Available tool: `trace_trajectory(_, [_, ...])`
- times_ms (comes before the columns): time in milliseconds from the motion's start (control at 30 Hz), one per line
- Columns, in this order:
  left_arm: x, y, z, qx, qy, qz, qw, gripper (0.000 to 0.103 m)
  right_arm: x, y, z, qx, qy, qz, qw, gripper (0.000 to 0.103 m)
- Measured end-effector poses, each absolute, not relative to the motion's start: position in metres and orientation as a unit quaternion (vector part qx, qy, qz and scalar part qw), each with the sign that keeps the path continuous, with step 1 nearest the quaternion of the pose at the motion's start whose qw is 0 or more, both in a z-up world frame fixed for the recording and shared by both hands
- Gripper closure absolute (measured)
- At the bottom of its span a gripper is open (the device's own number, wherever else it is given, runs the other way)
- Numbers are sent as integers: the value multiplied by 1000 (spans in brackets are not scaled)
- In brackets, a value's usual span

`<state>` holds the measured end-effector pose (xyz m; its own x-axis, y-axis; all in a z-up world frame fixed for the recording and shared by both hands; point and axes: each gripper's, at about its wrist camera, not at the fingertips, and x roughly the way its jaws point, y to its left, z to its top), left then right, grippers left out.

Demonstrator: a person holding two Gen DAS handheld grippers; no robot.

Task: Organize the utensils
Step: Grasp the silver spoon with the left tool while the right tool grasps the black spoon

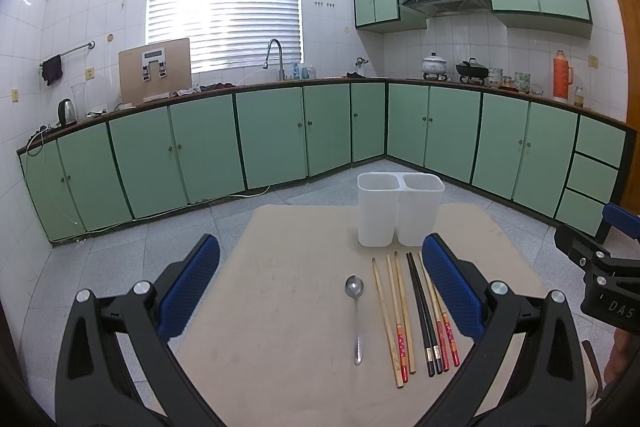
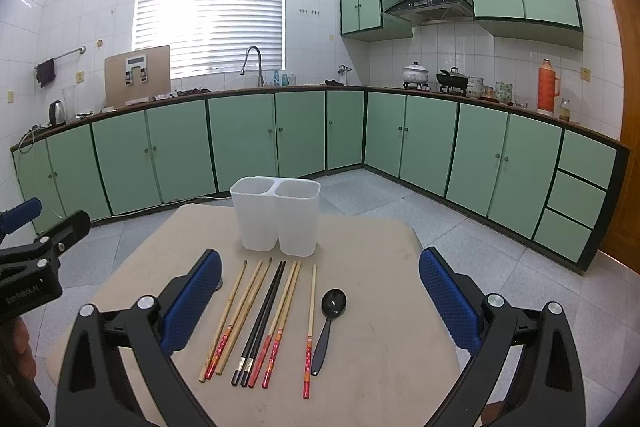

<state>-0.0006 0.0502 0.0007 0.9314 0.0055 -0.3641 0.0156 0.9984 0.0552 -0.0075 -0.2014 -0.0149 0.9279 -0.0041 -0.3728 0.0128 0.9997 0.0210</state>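
A beige table [image 1: 280,267] fills the near part of both views, its near edge hidden behind the black gripper frames and its corners cut off. At its far middle stands a white plastic holder [image 2: 276,215] with two compartments side by side; how deep inside they go cannot be seen, only the rims.

Just near the holder the utensils lie flat in a row, handles toward the camera. The right wrist view shows the chopsticks [image 2: 260,323] best: eight in all, six pale wooden ones with red patterned ends and two black ones [image 2: 262,323] lying together in the middle. One wooden stick lies a little apart on the right. In the left wrist view the right finger covers part of this row, so fewer can be counted there.

Two spoons: a metal spoon [image 1: 355,311] left of the chopsticks, seen only from the left wrist, and a black spoon [image 2: 330,327] right of them, seen only from the right wrist.

The left gripper [image 1: 320,283] is spread wide, holding nothing, above the table. The right gripper [image 2: 320,295] is likewise spread and empty.
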Motion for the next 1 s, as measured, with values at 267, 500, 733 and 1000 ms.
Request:
trace_trajectory(267, [30, 63, -25, 40, 233, 22, 971, 5, 23, -213, -45, -6, 250, -19, 968, 6])
trace_trajectory(500, [81, 76, -63, 61, 303, 37, 950, 5, 73, -231, -81, 4, 328, -22, 944, 6])
trace_trajectory(733, [142, 62, -100, 62, 367, 20, 928, 5, 128, -236, -116, 18, 398, -13, 917, 22])
trace_trajectory(1000, [194, 34, -135, 64, 423, 3, 904, 6, 173, -242, -150, 58, 469, -17, 881, 36])
